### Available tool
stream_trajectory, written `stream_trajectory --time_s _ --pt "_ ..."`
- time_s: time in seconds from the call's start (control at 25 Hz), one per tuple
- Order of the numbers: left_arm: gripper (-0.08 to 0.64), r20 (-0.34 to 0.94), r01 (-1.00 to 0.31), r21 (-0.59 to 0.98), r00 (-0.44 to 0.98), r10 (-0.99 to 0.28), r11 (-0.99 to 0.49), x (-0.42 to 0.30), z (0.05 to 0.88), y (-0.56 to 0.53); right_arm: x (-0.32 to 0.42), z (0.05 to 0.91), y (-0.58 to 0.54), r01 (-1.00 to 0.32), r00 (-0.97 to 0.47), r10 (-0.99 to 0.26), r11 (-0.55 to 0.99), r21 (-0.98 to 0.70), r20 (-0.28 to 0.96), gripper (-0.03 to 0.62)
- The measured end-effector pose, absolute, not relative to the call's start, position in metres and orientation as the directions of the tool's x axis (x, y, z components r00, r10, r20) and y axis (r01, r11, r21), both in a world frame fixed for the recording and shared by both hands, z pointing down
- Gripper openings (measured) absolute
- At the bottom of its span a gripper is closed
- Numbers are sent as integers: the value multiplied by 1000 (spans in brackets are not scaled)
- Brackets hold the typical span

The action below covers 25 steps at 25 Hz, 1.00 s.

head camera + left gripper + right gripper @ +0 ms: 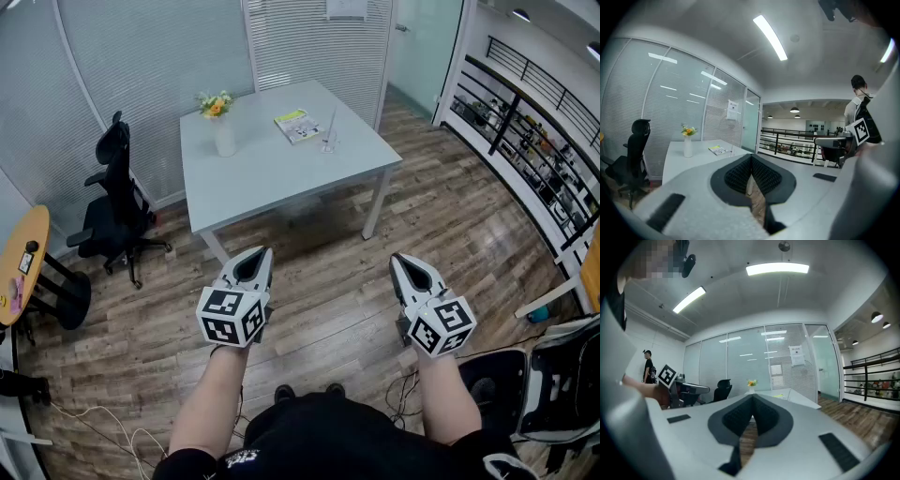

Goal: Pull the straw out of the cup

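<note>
We stood well back from the table (281, 178), only at the approach, left gripper (258, 258) and right gripper (403, 264) both pressed together on nothing. The cup (328, 143) with its straw (333, 122) sat near the table's far edge, so by our reckoning we next had to walk in and spread a claw.

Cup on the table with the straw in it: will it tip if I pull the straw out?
Quite possibly. The cup looks small, clear and narrow, so probably light. The straw rises well above its rim, so a sideways pull could lever it over.
</note>
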<state>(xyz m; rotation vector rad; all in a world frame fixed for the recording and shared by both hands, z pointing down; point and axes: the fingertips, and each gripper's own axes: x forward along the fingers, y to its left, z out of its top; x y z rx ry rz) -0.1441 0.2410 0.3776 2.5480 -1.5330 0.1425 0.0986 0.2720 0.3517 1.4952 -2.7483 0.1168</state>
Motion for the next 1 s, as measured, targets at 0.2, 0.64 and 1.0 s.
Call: stream_trajectory --time_s 0.2,0.64,1.0 --pt "9 156 -880 60 474 -867 -471 -159 371 244 82 348 272 -840 -540 -840 536 -83 43 2" --pt "9 149 -885 36 464 -873 -464 -162 365 233 82 339 272 -845 -534 -844 533 -47 43 2" --pt "9 110 -891 41 453 -884 -452 -132 348 242 117 331 282 -850 -527 -850 527 -21 12 5"
